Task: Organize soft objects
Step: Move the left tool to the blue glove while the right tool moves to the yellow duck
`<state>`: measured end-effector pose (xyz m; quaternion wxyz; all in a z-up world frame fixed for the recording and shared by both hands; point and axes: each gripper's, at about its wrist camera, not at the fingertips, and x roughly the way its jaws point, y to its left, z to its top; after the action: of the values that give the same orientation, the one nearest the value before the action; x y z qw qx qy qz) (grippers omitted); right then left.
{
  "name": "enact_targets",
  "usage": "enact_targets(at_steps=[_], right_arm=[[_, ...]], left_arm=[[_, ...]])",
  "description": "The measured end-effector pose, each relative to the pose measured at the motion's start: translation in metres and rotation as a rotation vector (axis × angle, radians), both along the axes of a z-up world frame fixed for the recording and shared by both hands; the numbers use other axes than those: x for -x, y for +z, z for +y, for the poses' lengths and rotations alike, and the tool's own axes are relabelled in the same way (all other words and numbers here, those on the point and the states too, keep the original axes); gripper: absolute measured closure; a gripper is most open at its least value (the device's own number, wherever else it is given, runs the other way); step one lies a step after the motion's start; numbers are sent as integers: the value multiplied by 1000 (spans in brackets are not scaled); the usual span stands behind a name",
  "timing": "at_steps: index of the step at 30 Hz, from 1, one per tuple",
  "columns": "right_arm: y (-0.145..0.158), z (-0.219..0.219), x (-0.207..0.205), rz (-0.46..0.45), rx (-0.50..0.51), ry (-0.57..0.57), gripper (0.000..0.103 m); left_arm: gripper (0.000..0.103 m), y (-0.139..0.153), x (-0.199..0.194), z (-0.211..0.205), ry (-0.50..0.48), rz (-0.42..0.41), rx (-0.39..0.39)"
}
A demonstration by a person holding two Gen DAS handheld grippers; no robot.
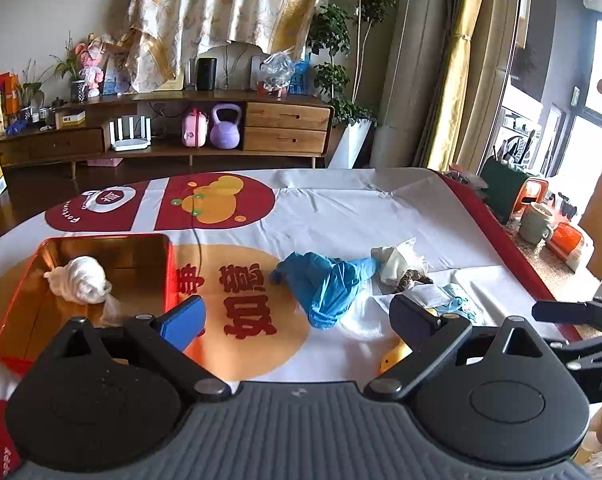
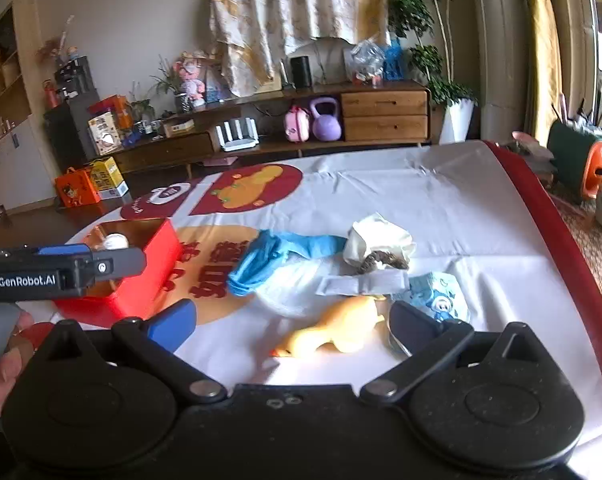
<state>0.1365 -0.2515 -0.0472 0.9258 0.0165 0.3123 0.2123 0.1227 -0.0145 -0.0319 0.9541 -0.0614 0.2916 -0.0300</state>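
A red box (image 1: 169, 276) with a gold inside stands at the table's left and holds a white fluffy ball (image 1: 81, 280); it also shows in the right wrist view (image 2: 157, 272). A blue glove (image 1: 325, 284) (image 2: 269, 256) lies in the middle, with a cream cloth (image 1: 397, 264) (image 2: 377, 236) beside it. A yellow rubber duck (image 2: 337, 328) lies between my right gripper's (image 2: 293, 320) open fingers. A blue printed packet (image 2: 441, 296) lies to its right. My left gripper (image 1: 297, 320) is open and empty, near the box and glove.
The table (image 1: 381, 208) wears a white cloth with red and orange prints and a red right edge (image 2: 541, 208). A clear plastic bag (image 2: 285, 292) lies under the glove. A wooden TV cabinet (image 1: 221, 128) stands behind. Cups and containers (image 1: 537, 220) stand off the right edge.
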Motion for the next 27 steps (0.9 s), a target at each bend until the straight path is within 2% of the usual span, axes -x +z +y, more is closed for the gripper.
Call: enact_targets(at_steps=[10,18,27], right_arm=[[-22,8,-29,31,34,44,0],[-40,13,-56,80,42,25,4],[-60,14,-76,133,47,-10,9]], left_arm=[[4,-14,-54,-22,-40,38,-65],[4,-34,-102,-31,-83,140,-52],[4,-54,-141,-28,-39,185,-41]])
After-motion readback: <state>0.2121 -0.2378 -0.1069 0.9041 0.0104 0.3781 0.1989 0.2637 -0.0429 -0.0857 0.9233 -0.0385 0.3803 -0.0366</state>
